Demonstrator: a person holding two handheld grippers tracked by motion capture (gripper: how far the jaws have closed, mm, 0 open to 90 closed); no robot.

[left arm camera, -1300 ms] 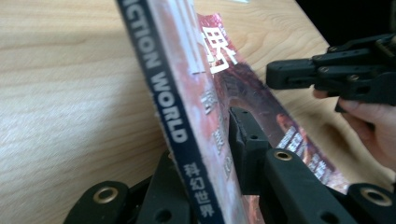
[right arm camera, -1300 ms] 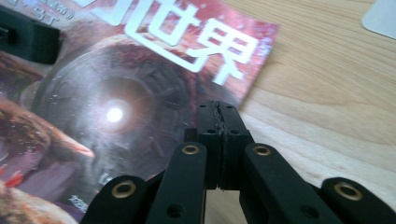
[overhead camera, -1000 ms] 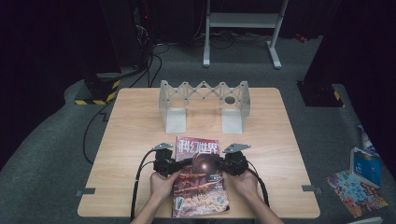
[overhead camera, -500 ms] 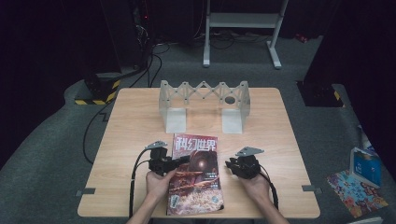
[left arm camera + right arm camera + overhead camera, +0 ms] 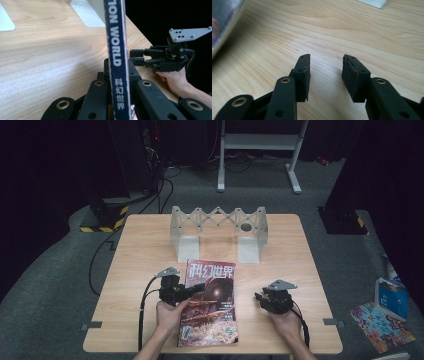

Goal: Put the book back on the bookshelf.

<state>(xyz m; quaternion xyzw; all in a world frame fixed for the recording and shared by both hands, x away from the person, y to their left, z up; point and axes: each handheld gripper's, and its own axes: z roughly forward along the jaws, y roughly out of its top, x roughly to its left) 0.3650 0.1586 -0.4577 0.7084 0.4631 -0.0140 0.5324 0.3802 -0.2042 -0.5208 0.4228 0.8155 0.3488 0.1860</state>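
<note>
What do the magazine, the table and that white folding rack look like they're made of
The magazine looks like glossy coated paper: its printed cover shows a sheen, and its thin spine sits pinched in the left claw. The table looks like matte pale wood or wood-look laminate, judging by its visible grain. The rack seems to be white plastic or painted metal; the look leaves that open.

Navy magazine spine [image 5: 117, 57], white lettering

Magazine [image 5: 210, 302] cover headed 科幻世界, its spine [image 5: 117, 57] reading "…TION WORLD" and 科幻世界
</note>
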